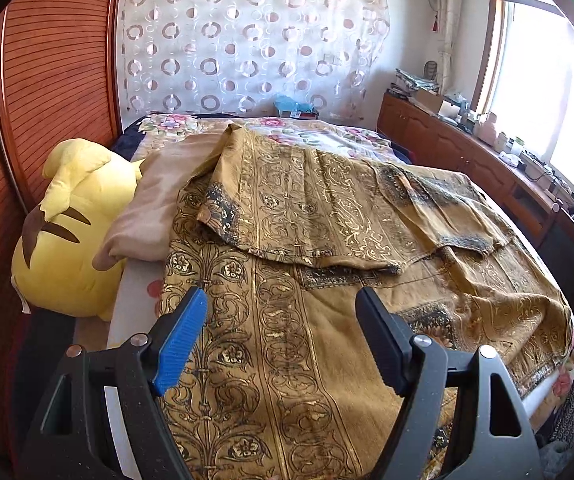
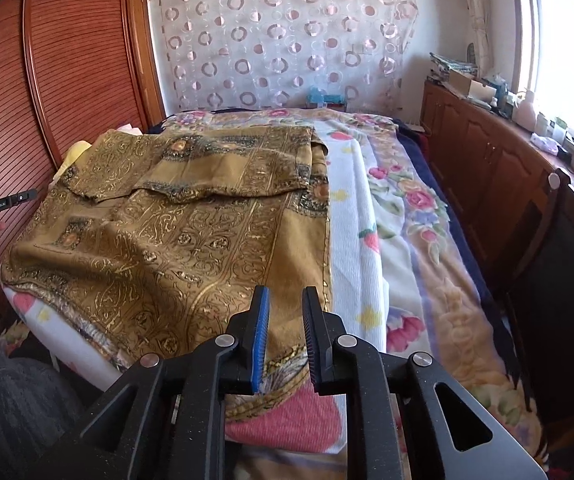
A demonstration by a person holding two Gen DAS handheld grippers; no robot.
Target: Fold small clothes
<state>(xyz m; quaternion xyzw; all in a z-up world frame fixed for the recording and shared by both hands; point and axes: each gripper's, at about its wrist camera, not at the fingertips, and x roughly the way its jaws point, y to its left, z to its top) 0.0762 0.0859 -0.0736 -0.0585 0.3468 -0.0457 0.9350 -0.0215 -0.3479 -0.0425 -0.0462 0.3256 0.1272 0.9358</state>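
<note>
The bed [image 2: 415, 236] is carrying everything and is filling most of both views. Its left edge is running along a slatted wooden wardrobe [image 1: 59, 80]; its right edge is facing a low wooden cabinet [image 2: 483, 148] below the window, with a narrow dark gap between them. A floral blanket [image 2: 367, 208] is covering the bed and is lying bare along the right edge and at the head.

The golden patterned garment [image 1: 287, 320] is lying spread across the left and middle of the bed, reaching the near edge, where its hem is hanging over slightly. Its far part is lying folded back on itself, forming a doubled layer [image 1: 327, 208] toward the head of the bed.

A yellow plush toy [image 1: 75, 232] is sitting at the left edge against the wardrobe, touching a beige pillow [image 1: 155, 204] whose inner side the garment is overlapping.

The cabinet top is holding boxes and small bottles [image 2: 527, 112]; their contents cannot be told.

The left gripper [image 1: 283, 304] is hovering over the garment near the near edge, jaws released wide, nothing between them. The right gripper [image 2: 285, 296] is hovering over the garment's right hem at the near edge, jaws standing narrowly apart, gripping nothing.
</note>
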